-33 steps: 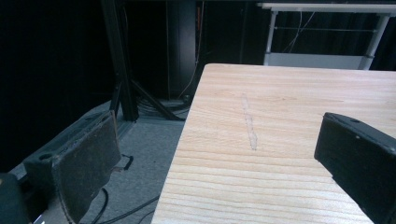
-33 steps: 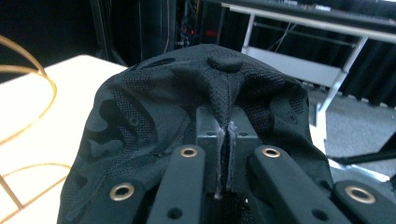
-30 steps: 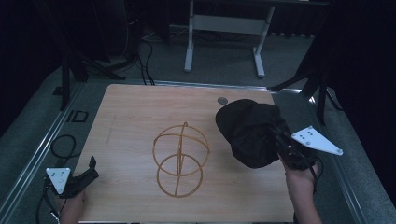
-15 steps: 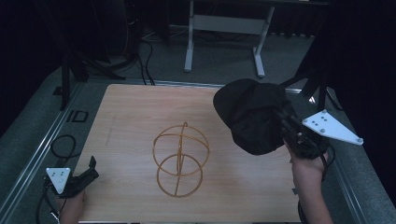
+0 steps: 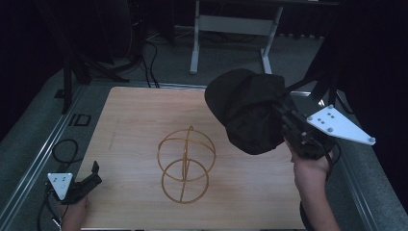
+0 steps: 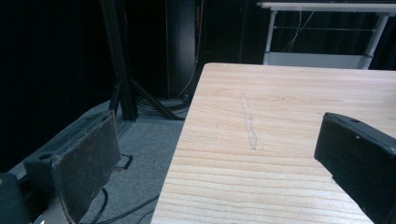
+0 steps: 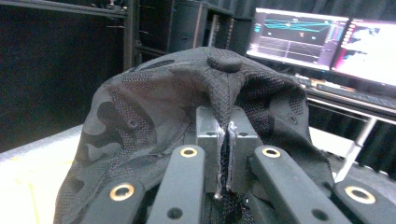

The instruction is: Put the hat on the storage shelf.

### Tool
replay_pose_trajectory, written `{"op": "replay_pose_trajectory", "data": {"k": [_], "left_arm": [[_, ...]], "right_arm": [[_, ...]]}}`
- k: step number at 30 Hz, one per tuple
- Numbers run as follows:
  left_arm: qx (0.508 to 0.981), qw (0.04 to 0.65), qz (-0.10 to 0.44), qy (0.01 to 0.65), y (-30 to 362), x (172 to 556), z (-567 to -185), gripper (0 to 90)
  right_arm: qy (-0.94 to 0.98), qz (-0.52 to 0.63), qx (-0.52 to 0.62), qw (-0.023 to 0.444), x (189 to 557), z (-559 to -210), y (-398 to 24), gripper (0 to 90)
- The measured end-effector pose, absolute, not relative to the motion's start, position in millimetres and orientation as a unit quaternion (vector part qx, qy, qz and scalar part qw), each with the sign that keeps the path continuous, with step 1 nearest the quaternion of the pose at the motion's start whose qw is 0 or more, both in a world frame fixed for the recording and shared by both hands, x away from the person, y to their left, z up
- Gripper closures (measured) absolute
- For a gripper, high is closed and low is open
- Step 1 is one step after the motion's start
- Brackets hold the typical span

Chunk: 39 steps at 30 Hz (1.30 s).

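A black camouflage cap (image 5: 248, 108) hangs in the air over the right side of the wooden table (image 5: 139, 110), with my right gripper (image 5: 285, 115) shut on its fabric. In the right gripper view the two jaws pinch a fold of the cap (image 7: 154, 121) just below its top button. A gold wire stand (image 5: 185, 163) made of crossed rings sits upright near the table's middle, left of and below the cap. My left gripper (image 5: 92, 174) rests at the table's front left corner, open, with nothing between its fingers (image 6: 84, 163).
A white metal frame (image 5: 231, 24) stands on the floor beyond the table. Cables (image 5: 62, 149) lie on the floor at the left. Lit monitors (image 7: 322, 39) glow behind the cap in the right gripper view. Bare wood lies around the wire stand.
My right gripper has lifted the cap higher above the table and carried it slightly away from the front edge. The left gripper and the wire stand have stayed where they were.
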<state>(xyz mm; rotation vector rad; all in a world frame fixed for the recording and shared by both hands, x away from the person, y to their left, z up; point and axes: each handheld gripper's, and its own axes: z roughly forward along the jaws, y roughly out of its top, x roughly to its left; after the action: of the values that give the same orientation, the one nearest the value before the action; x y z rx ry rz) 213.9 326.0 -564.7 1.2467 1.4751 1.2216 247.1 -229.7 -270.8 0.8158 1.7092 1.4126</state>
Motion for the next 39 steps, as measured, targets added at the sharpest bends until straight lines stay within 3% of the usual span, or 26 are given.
{"op": "replay_pose_trajectory", "data": {"k": [39], "left_arm": [[0.495,0.419,0.486,0.586,326,214,-565,0.6]], "right_arm": [[0.724,0.596,0.199,0.286,220,-277,-108,86.3]]}}
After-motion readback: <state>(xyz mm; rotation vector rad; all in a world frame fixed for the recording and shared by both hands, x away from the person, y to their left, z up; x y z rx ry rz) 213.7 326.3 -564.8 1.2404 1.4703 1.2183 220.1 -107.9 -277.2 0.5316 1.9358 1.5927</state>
